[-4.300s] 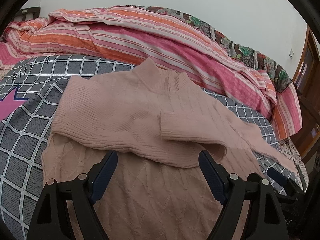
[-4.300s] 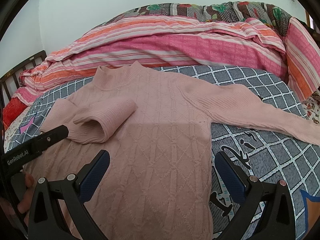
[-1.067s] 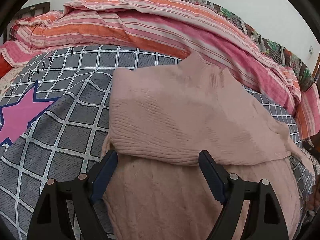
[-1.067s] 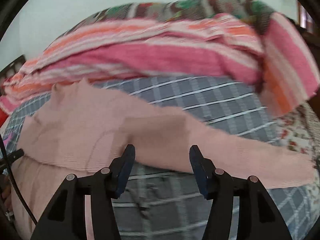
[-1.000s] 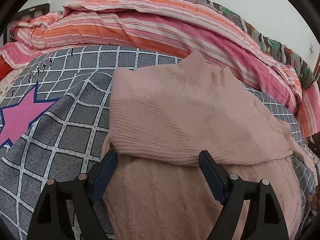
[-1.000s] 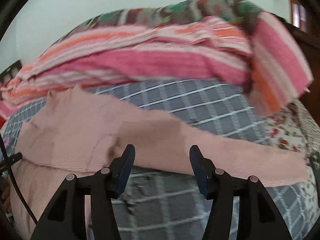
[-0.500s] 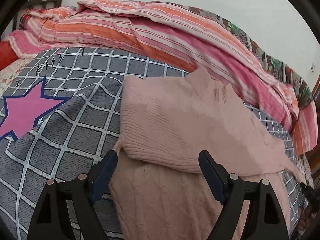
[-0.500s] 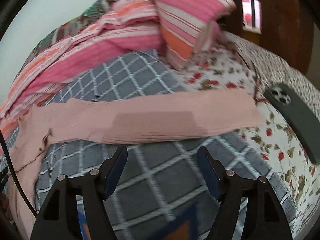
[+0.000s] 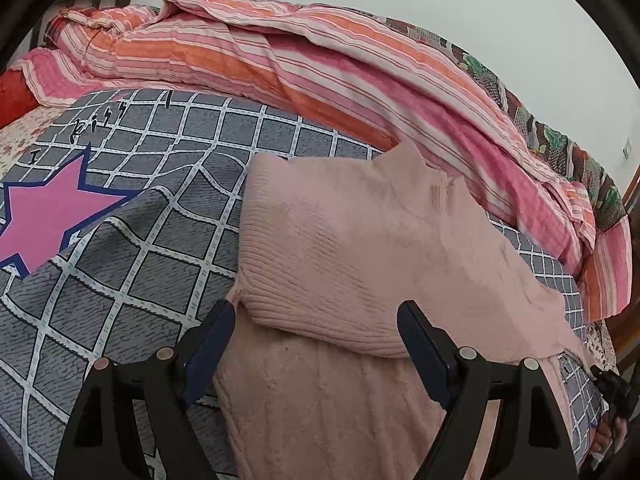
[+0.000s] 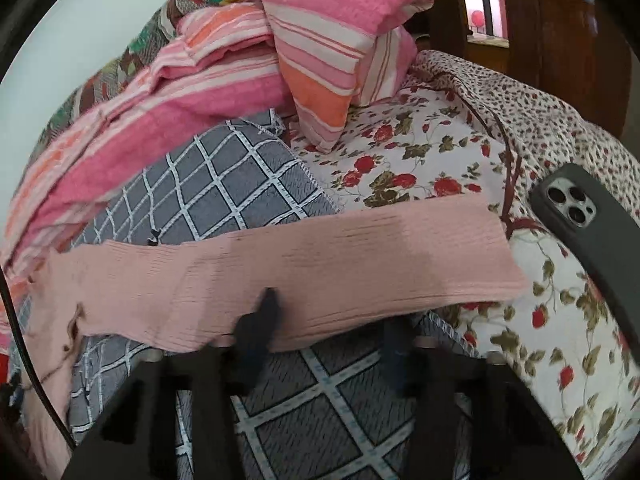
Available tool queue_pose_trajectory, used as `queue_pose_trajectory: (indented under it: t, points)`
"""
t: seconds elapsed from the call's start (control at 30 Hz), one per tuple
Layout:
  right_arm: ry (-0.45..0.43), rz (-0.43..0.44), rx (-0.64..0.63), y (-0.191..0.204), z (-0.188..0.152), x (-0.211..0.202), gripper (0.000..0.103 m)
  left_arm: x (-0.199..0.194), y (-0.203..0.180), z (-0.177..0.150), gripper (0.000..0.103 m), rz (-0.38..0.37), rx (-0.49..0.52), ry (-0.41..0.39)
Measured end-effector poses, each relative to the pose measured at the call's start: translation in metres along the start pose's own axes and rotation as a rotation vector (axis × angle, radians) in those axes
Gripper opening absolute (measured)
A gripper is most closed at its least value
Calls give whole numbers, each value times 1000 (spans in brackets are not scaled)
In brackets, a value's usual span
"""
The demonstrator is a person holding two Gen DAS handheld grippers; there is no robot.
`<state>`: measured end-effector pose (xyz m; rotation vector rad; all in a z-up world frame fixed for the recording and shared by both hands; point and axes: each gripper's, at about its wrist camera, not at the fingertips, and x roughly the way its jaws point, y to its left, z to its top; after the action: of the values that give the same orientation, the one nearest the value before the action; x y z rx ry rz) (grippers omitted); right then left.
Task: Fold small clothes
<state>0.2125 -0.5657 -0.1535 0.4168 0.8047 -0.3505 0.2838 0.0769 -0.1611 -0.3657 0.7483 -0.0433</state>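
Moved: right hand-held gripper point(image 10: 328, 320) has swung out to the sweater's outstretched sleeve point(image 10: 320, 264), jaws just closing on its lower edge.
Left hand-held gripper point(image 9: 316, 344): wide open, holding nothing.
Pink sweater point(image 9: 360, 256): on the bed's checked blanket point(image 9: 160, 216).

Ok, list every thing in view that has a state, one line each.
pink sweater: spread on the bed, one sleeve already folded across the chest.
right sleeve: stretched out flat, not yet folded in.
left gripper: open, over the sweater, gripping nothing.
right gripper: has just been closing; blurred, one of its fingers lies over the sleeve's near edge, grip unclear.
phone: lying camera side up on the floral sheet.
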Motion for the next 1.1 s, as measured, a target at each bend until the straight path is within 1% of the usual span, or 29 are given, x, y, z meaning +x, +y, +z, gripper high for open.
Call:
queue_pose_trajectory:
  t: [0.03, 0.1, 0.17, 0.23, 0.3, 0.4, 0.47, 0.53, 0.57, 0.6, 0.63, 0.67, 0.73, 0.77, 0.8, 0.83, 0.9, 1.0, 1.1]
  points:
    - [-2, 1, -6, 2, 1, 0, 12, 0, 1, 0, 82, -5, -4, 1]
    - [-10, -27, -24, 10, 3, -2, 7, -2, 3, 0, 82, -14, -12, 3]
    - [-41, -70, -58, 22, 4, -10, 6, -5, 6, 0, 82, -32, -25, 3]
    - [-93, -91, -103, 41, 5, -27, 6, -9, 11, -1, 82, -46, -42, 2]
    - [-132, -87, -136, 61, 6, -44, 6, -13, 17, 0, 82, -65, -63, 2]
    - [-180, -65, -189, 102, 7, -69, 6, -22, 32, 2, 82, -104, -104, 2]
    - [-210, -48, -236, 134, 7, -84, 6, -28, 42, 4, 82, -112, -127, -13]
    - [-243, -32, -299, 177, 4, -99, 6, -35, 54, 5, 82, -116, -160, -27]
    - [-255, -27, -321, 194, 3, -104, 6, -38, 60, 6, 82, -108, -174, -32]
    - [-273, -20, -344, 217, 0, -110, 6, -41, 64, 8, 82, -79, -179, -45]
    - [-284, -9, -359, 236, -1, -115, 6, -47, 68, 10, 82, -25, -167, -78]
    - [-289, 11, -374, 256, -4, -119, 6, -52, 69, 11, 82, 6, -153, -105]
    - [-293, 61, -407, 300, -11, -124, 6, -58, 73, 14, 82, 47, -140, -141]
    - [-292, 80, -421, 317, -15, -126, 6, -60, 76, 14, 82, 45, -149, -149]
    - [-286, 106, -441, 340, -20, -126, 6, -59, 80, 15, 82, 32, -160, -143]
    - [-273, 133, -462, 360, -26, -124, 5, -57, 85, 15, 82, 2, -181, -117]
    - [-249, 186, -500, 399, -40, -121, 5, -54, 92, 15, 82, -39, -212, -91]
    - [-221, 250, -540, 443, -64, -108, 5, -53, 98, 15, 82, -46, -225, -78]
    - [-134, 283, -559, 475, -88, -76, 6, -51, 99, 15, 82, -54, -219, -67]
